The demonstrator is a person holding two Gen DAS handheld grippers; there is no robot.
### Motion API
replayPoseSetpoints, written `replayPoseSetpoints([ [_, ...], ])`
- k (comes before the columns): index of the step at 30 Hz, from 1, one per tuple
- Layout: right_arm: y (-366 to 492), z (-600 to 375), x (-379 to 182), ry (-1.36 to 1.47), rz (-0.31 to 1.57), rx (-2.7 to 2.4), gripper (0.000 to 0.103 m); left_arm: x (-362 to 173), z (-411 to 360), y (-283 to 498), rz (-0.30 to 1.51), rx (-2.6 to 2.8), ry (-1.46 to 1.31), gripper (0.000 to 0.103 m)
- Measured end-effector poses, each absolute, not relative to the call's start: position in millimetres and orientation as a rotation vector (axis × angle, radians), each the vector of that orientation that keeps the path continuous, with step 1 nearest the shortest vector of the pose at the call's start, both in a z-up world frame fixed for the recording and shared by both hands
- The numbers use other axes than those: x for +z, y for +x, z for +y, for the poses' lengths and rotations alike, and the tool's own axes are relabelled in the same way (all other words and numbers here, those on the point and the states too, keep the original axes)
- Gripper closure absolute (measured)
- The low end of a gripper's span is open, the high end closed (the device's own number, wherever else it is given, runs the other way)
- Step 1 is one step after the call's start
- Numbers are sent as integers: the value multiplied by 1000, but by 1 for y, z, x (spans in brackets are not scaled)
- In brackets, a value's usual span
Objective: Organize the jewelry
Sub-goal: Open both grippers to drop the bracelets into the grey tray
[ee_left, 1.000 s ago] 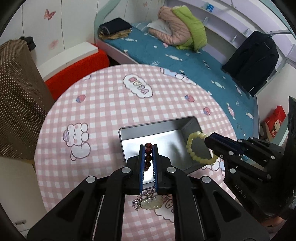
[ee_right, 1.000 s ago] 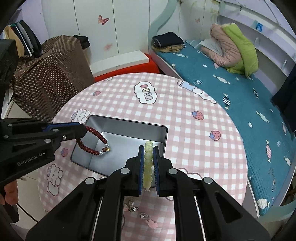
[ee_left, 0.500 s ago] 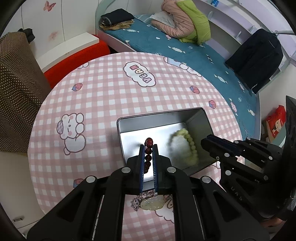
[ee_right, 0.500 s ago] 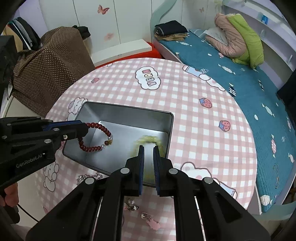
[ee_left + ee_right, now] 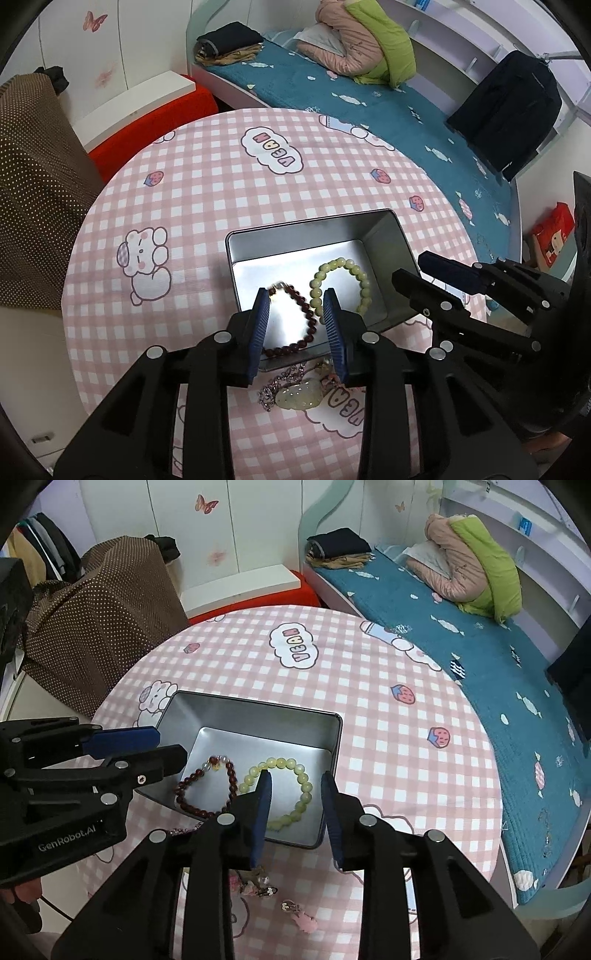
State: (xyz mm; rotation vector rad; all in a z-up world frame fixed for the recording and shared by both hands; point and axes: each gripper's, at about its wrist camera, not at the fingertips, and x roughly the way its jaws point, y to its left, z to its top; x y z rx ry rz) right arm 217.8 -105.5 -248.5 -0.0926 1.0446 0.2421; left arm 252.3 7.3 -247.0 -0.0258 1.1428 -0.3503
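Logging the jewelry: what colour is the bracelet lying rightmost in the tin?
Pale yellow-green bracelet, clearest in the right wrist view.

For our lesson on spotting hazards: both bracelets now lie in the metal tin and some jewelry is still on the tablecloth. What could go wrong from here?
1. The pendant necklace lies tight against the metal tin's near wall, under the open left gripper; reaching for it may nudge the tin.
2. The dark red bracelet and pale green bracelet lie side by side; dropping a chain on them could tangle.
3. The small charms sit beneath the open right gripper, partly hidden and easy to miss.
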Motion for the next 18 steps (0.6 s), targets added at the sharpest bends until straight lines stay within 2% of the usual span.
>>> replayPoseSetpoints([
  [18, 184, -101, -228, -112, 987, 244, 75, -227, 9, 215, 1083, -346, -18, 72],
])
